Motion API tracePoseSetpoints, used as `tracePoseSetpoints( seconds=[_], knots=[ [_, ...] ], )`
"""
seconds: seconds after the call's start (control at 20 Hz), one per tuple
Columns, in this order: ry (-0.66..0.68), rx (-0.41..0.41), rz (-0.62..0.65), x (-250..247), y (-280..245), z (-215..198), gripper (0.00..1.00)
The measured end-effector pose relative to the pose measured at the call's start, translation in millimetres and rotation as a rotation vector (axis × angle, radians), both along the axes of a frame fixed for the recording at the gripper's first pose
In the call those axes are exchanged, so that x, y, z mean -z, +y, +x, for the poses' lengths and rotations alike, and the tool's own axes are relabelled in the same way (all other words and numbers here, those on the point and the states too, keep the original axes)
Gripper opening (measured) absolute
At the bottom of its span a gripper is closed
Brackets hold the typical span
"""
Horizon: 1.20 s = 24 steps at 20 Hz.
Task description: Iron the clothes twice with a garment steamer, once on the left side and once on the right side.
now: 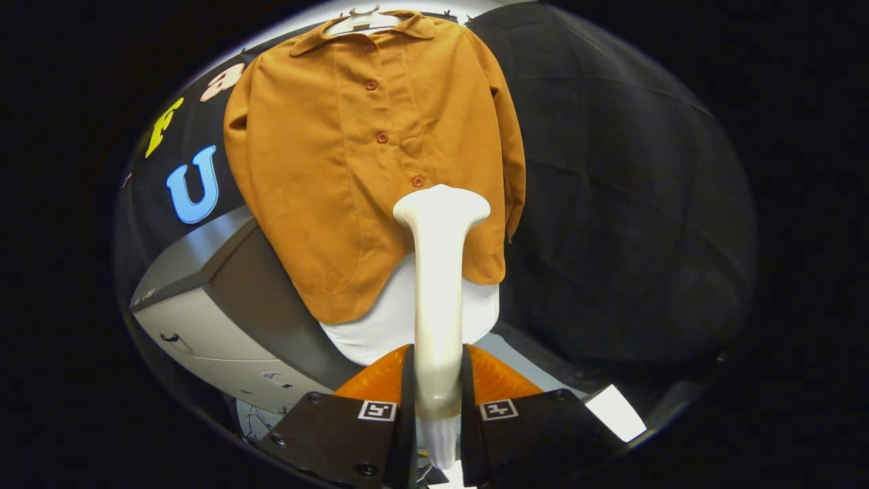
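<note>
My gripper [438, 401] squeezes the garment steamer [440, 272]; I should slide its head slowly, maybe touching the orange shirt [339, 156].

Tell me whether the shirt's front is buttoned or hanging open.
Buttoned. The orange shirt hangs on a hanger with its front closed along the button row. The gripper jaws clamp the steamer handle.

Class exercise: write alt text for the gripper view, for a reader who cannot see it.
The hand-held gripper is shut on the handle of a white garment steamer, whose head points up at the lower front of an orange button-up shirt. The shirt hangs on a hanger over a white form, with a grey cabinet beside it.
</note>
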<state>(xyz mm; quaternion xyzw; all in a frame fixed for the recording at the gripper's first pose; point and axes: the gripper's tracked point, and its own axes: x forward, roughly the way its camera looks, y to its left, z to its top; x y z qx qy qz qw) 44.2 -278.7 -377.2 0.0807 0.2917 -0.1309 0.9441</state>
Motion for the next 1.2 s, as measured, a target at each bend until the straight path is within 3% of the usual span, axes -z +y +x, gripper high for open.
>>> tracePoseSetpoints(
  seconds=[0.5, 1.2],
  knots=[
    [-0.106, -0.066, 0.031, -57.0, 53.2, -14.6, 0.29],
    [-0.385, -0.156, -0.067, -237.6, 116.6, 31.8, 0.29]
  ],
)
